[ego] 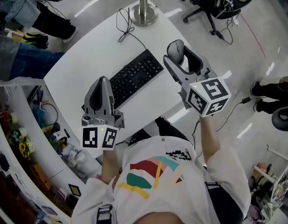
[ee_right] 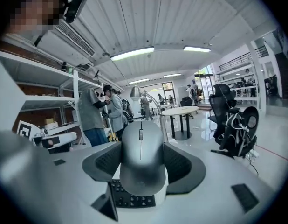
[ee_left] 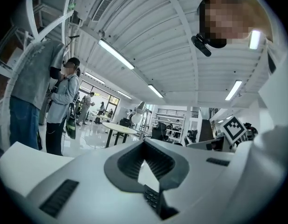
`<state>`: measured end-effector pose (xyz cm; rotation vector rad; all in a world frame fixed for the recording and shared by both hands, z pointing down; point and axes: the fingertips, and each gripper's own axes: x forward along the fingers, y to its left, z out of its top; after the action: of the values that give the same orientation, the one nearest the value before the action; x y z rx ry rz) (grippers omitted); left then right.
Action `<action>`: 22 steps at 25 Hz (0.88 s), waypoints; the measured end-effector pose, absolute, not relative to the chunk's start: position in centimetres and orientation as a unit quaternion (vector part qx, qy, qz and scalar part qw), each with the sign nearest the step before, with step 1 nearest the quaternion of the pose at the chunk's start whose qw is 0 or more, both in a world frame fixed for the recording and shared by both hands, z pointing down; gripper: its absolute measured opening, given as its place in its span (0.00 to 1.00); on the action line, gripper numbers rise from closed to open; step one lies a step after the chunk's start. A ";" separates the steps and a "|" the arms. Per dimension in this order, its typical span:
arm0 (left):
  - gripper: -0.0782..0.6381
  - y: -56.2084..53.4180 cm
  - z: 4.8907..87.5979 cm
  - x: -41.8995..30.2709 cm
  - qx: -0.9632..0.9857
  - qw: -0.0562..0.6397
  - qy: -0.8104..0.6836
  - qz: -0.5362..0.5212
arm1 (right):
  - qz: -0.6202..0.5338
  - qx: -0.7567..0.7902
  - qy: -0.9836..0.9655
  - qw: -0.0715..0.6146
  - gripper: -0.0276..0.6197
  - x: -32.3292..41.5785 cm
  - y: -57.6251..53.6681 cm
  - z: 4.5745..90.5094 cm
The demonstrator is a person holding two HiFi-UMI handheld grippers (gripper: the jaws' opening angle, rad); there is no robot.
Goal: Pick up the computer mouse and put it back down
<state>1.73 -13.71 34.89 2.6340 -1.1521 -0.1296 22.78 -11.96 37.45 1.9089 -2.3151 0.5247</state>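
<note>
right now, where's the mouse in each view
Head view: mouse upper middle, right of the keyboard, gripped by the right tool.
Left gripper view: not in it.
Right gripper view: dead centre, clamped between the jaws.
Shared landmark: the keyboard, glimpsed through the jaw gap in the left gripper view and just under the mouse in the right gripper view.

Left tongs [ego: 103, 80] and right tongs [ego: 178, 50] grey (marker cubes [ego: 209, 96]); white shirt [ego: 153, 183]
</note>
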 end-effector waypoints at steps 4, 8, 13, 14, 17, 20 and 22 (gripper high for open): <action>0.17 -14.3 36.8 5.3 0.918 0.143 -0.370 -0.026 | 0.214 0.652 -0.723 0.078 0.48 26.9 -11.7 42.7; 0.17 -14.4 39.5 8.0 0.925 0.152 -0.349 -0.001 | 0.252 0.667 -0.687 0.142 0.48 29.1 -11.3 49.0; 0.17 -13.4 42.1 10.1 0.931 0.164 -0.325 0.027 | 0.306 0.667 -0.652 0.192 0.48 29.5 -9.1 55.9; 0.17 -13.2 42.5 10.4 0.932 0.165 -0.321 0.032 | 0.317 0.663 -0.649 0.196 0.48 29.3 -8.6 57.0; 0.17 -12.9 43.3 10.7 0.932 0.177 -0.313 0.038 | 0.340 0.656 -0.642 0.206 0.48 28.7 -7.6 59.4; 0.17 -12.7 43.8 10.6 0.932 0.183 -0.311 0.042 | 0.346 0.654 -0.638 0.215 0.48 28.3 -7.2 60.6; 0.17 -12.7 44.3 10.6 0.931 0.184 -0.311 0.047 | 0.348 0.651 -0.637 0.221 0.48 28.2 -7.3 61.3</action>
<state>10.59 -12.69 44.27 2.6256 -0.8778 0.1334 28.16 -7.31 61.29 1.7983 -1.7618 0.9621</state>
